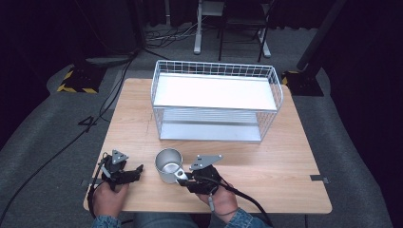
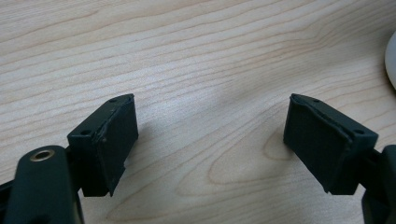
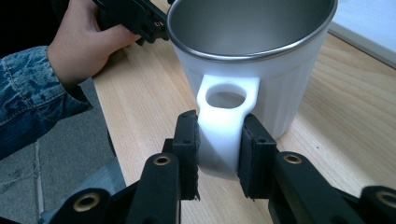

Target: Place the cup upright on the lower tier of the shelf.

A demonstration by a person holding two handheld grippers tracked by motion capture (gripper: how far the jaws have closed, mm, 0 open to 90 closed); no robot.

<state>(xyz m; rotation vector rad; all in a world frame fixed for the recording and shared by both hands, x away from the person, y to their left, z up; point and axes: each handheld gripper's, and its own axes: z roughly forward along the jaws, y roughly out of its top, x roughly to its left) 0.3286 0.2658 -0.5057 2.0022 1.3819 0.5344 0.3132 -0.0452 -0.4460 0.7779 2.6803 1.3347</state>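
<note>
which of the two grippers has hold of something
The right gripper: its jaws are shut on the handle of the metal cup. The left gripper is open over bare table, with nothing between its jaws.

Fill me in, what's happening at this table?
A person holds a gripper in each hand at a wooden table. The right gripper is shut on the handle of a metal mug, which stands upright near the front edge. The left gripper is open over bare wood beside it. A white wire rack sits behind.
</note>
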